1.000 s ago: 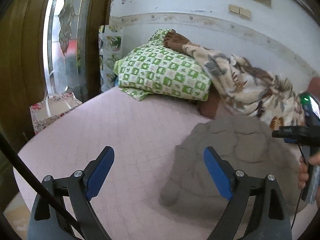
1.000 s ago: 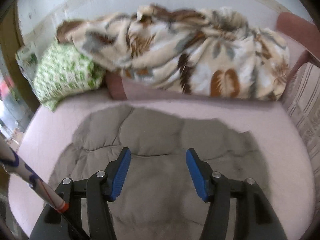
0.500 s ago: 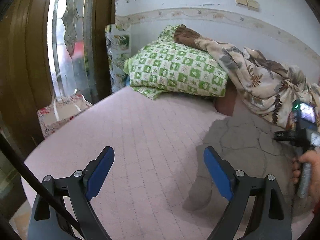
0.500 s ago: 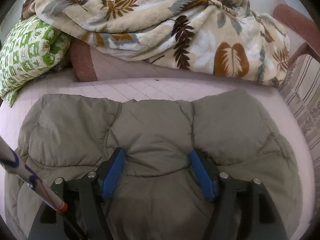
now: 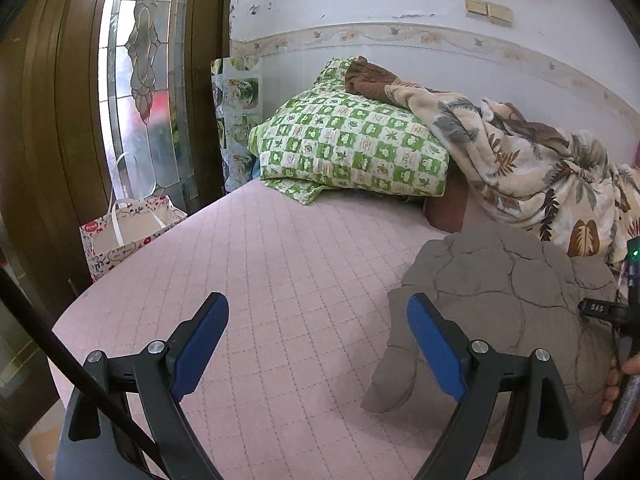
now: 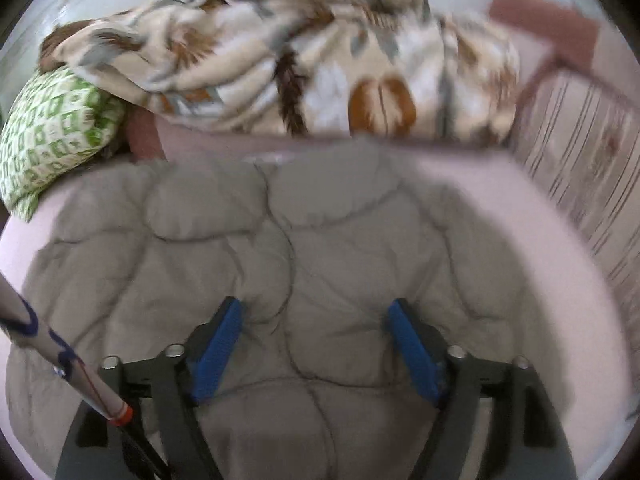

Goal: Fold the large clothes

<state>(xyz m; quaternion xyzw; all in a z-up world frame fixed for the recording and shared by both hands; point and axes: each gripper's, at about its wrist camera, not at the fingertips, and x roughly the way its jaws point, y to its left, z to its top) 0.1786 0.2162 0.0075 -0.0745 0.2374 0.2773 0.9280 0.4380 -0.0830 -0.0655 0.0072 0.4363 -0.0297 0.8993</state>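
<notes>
The right wrist view is smeared by motion, so the leaf-print blanket (image 6: 304, 60) and the striped fabric (image 6: 592, 184) at the right edge lose their detail. In the left wrist view the grey padded jacket (image 5: 500, 292) is partly covered by the left tool's (image 5: 318, 344) right finger, and the right tool (image 5: 624, 320) is cut off by the frame edge. The green checked pillow (image 5: 352, 148) hides part of the reddish bolster (image 5: 448, 208).

Matt quilted cloth jacket (image 6: 320, 240), puffy
</notes>
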